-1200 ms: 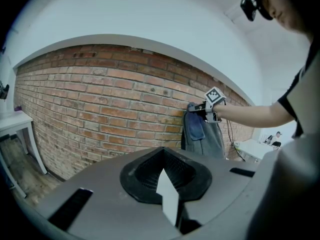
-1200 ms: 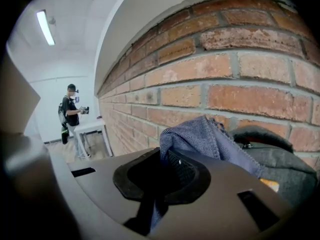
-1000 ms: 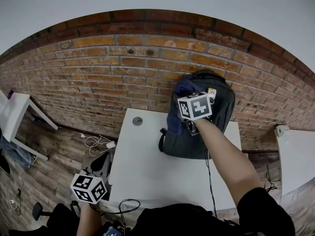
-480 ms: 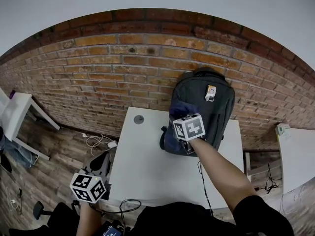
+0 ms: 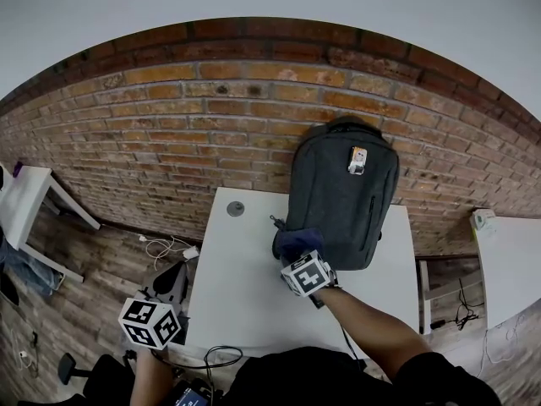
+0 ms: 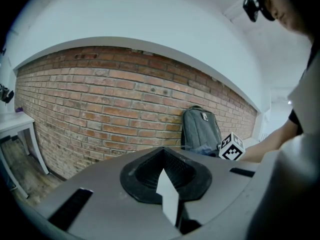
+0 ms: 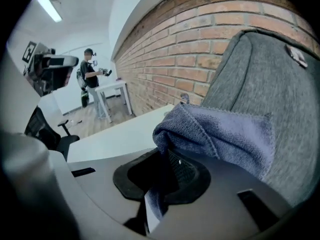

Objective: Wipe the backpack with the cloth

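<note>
A grey backpack (image 5: 342, 197) stands on the white table (image 5: 245, 286) and leans against the brick wall. My right gripper (image 5: 302, 259) is at the backpack's lower left corner, shut on a blue cloth (image 5: 297, 242) that lies against the fabric. In the right gripper view the cloth (image 7: 225, 134) bunches over the jaws, with the backpack (image 7: 272, 79) just behind it. My left gripper (image 5: 152, 322) hangs low, off the table's left front corner, jaws shut on nothing. From the left gripper view the backpack (image 6: 201, 130) shows far off.
A small round grommet (image 5: 236, 209) sits near the table's back left. A dark chair (image 5: 173, 282) and cables (image 5: 165, 244) are on the wooden floor at left. More white tables stand at the far left (image 5: 21, 197) and the right (image 5: 507, 260). A person (image 7: 89, 69) stands far behind.
My right gripper has drawn the cloth down the backpack's front, from near the top to the lower left corner. The left gripper has stayed put.
</note>
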The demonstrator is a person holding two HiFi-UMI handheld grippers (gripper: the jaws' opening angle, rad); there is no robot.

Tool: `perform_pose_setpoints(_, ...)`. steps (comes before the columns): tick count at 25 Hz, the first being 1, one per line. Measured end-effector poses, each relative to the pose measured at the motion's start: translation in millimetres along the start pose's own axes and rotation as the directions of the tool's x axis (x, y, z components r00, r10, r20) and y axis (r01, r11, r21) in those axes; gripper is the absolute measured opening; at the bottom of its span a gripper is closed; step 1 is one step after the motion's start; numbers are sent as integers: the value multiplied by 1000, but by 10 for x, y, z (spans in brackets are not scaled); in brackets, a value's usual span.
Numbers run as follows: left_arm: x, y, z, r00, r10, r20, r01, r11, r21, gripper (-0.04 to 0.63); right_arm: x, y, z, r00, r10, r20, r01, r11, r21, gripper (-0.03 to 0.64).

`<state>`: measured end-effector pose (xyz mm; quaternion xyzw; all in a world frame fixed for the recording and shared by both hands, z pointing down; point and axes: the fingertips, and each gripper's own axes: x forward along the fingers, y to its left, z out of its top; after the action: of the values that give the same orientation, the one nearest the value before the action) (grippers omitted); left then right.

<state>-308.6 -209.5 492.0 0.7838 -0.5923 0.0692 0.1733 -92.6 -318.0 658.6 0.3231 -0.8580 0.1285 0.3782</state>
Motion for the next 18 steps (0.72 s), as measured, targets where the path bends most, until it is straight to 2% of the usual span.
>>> perform_pose_setpoints(5,-8,34,-15,1000,6,-5,-6,1000,-3,-3,172,133,-462,995,12,-103,-16,999,-39,35)
perform_pose_setpoints(10,-34,78,-44,1000,21,-10,-21,1000,-10,-3,262,214,-548,988,8,-157,-28,991,-128,35)
perform_pose_setpoints(18,-107,169,-91,999,45,-26,-45,999,-12,-3,453,311,-560,983,2,-182,-8,1000,-29,35)
